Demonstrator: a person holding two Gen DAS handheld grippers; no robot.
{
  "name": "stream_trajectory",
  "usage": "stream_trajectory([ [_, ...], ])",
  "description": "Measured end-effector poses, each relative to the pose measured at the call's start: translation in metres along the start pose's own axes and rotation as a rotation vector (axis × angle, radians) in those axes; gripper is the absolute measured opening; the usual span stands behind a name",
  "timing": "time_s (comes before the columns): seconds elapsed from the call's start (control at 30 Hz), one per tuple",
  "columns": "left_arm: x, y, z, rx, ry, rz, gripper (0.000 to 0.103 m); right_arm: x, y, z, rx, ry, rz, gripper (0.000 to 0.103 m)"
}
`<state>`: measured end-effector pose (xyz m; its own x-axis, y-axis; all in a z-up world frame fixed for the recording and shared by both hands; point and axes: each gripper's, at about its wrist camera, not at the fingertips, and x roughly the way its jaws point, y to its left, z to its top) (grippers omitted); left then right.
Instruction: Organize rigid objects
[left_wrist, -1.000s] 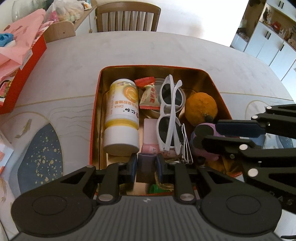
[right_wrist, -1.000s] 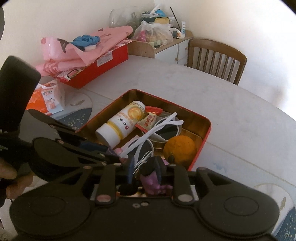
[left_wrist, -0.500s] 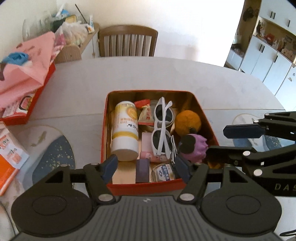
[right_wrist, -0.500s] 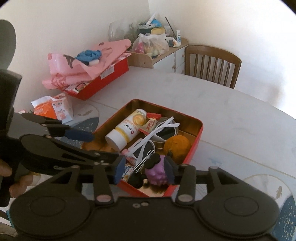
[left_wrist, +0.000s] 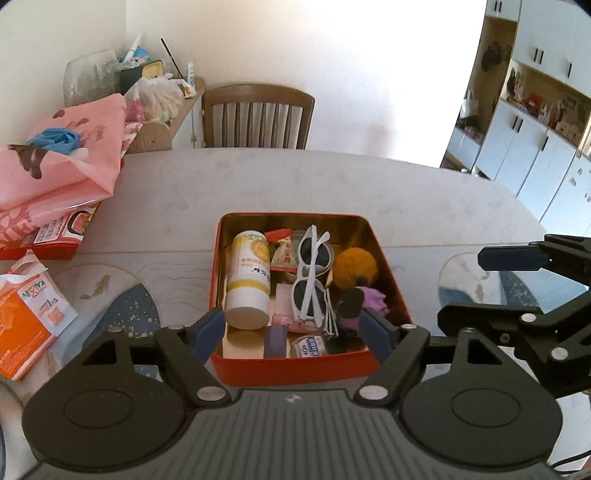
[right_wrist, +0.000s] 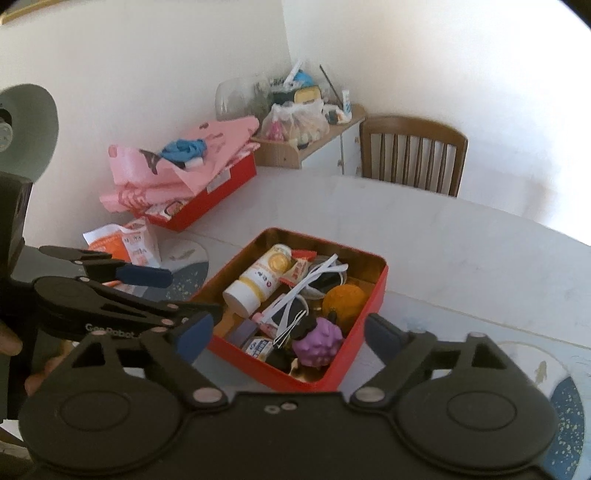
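- Centrally, a red tin (left_wrist: 295, 363) with a gold lining sits on the pale table (left_wrist: 280, 184); it holds all the small items listed below.
- Left gripper (left_wrist: 293, 328): jaws spread wide and holding nothing, its blue-padded fingertips (left_wrist: 207, 332) flanking the near corners of the tin from above.
- Right gripper (right_wrist: 288, 334): likewise spread wide and empty, poised over the near side of the tin (seen from the left wrist, its black linkage enters at the right edge).
- Bottle (left_wrist: 248, 278), white with a yellow label: lies on its side along the left wall of the tin, base toward the camera.
- Sunglasses (left_wrist: 312, 273), white-framed: folded, lying lengthwise down the middle, just beside the bottle.
- Snack packet (left_wrist: 283, 254), red and tan: rests at the far end between bottle and sunglasses.
- Orange (left_wrist: 354, 267): sits against the right wall.
- Purple toy (right_wrist: 319, 343), with a black part attached: lies in the near right corner, touching the orange.
- Small purple block (left_wrist: 275, 341) and a small blue-and-white labelled container (left_wrist: 309, 345): lie against the near wall.
- Background: a wooden chair (left_wrist: 256, 116) at the far side of the table, a red box (right_wrist: 207, 195) draped with pink plastic bags, and an orange-and-white packet (left_wrist: 26, 325) at the left.
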<state>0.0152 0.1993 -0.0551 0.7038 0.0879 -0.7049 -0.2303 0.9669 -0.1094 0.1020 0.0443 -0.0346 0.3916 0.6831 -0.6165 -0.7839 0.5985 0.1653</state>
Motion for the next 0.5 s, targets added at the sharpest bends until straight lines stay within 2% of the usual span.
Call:
stream_trajectory([
  [0.1, -0.009, -0.002, -0.003, -0.005, -0.023, -0.002, 0.081, -0.008, -0.001, -0.002, 0.015, -0.025, 0.007, 0.102],
  [0.33, -0.025, -0.009, -0.01, 0.01, -0.046, 0.025, 0.084, -0.025, -0.003, -0.008, 0.045, -0.067, -0.006, 0.103],
  [0.4, -0.029, -0.008, -0.012, -0.009, -0.046, 0.012, 0.09, -0.029, -0.004, -0.01, 0.052, -0.077, -0.011, 0.103],
  [0.47, -0.031, -0.008, -0.015, -0.018, -0.047, 0.02, 0.103, -0.032, -0.004, -0.012, 0.06, -0.083, -0.01, 0.103],
  [0.5, -0.033, -0.008, -0.016, -0.022, -0.052, 0.024, 0.103, -0.033, -0.004, -0.013, 0.064, -0.086, -0.01, 0.103],
])
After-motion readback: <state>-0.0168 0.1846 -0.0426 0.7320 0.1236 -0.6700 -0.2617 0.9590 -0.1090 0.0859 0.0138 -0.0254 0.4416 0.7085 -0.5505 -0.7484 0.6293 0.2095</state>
